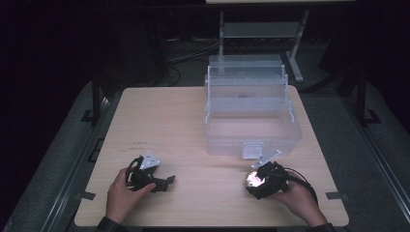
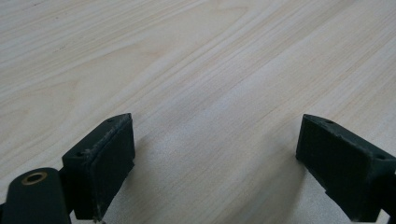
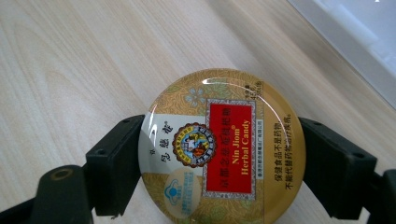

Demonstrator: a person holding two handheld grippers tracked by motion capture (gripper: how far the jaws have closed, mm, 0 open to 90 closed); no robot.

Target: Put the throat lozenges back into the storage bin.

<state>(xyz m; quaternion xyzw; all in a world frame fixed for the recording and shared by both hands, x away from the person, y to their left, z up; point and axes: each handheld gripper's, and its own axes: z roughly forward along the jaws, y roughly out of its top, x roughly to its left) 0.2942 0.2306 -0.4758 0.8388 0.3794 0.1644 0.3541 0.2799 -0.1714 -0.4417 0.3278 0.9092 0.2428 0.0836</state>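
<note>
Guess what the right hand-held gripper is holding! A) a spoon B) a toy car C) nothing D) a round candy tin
D: in the right gripper view, the right hand-held gripper has its black jaws pressed on both sides of a round gold candy tin labelled Nin Jiom Herbal Candy.

We counted one tin (image 3: 222,149), one clear box (image 1: 251,113), one table (image 1: 164,121) — and two grippers, left (image 1: 167,182) and right (image 1: 255,180).
</note>
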